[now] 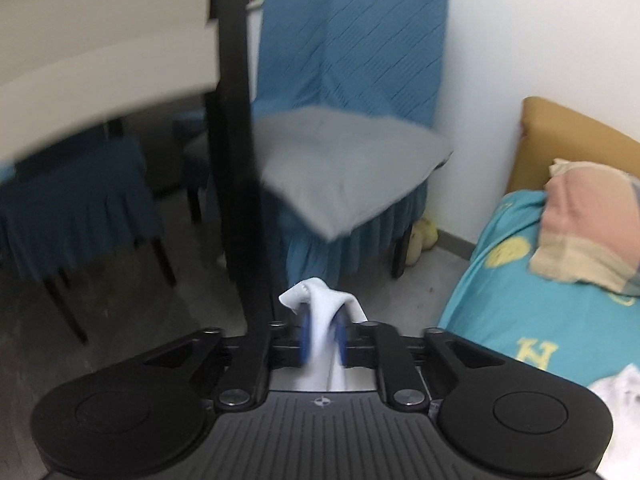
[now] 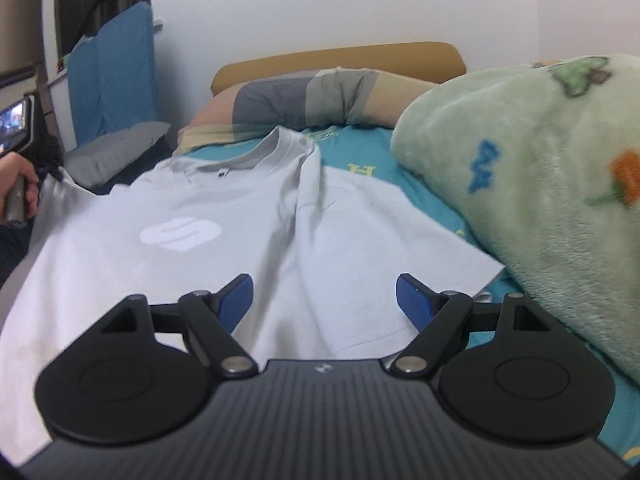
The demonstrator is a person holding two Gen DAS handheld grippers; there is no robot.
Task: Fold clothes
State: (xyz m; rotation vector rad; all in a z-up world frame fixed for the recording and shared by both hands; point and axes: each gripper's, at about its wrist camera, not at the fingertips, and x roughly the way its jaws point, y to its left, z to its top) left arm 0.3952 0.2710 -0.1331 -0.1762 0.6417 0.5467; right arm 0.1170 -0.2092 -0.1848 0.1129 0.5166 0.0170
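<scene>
Folding is getting under way on a bed: a white T-shirt (image 2: 224, 240) is lying face up on the teal bedsheet (image 2: 424, 184), collar toward the pillow (image 2: 296, 100), a pale logo showing on its chest. The left gripper (image 1: 322, 332) is pinching a bunch of the shirt's white fabric between its 2 blue pads (image 1: 305, 338) — the cloth is poking out above the nearly closed jaws and trailing down between them, so the grip looks firm. In the right wrist view a hand (image 2: 14, 184) at the far left edge is holding that tool beside the shirt's sleeve, which suggests the sleeve side is being lifted clear of the mattress so it can be carried over the body of the shirt. The left camera is looking away from the bed, toward a blue-covered chair (image 1: 352, 60) with a grey cushion (image 1: 344, 172).

The right gripper (image 2: 324, 300) is hovering over the lower half of the shirt with its jaws standing wide and nothing between them — probably waiting to take the hem or pin the cloth flat. A green fleece blanket (image 2: 532, 184) is heaped just beside the shirt's right sleeve, leaving little spare room on that side.
</scene>
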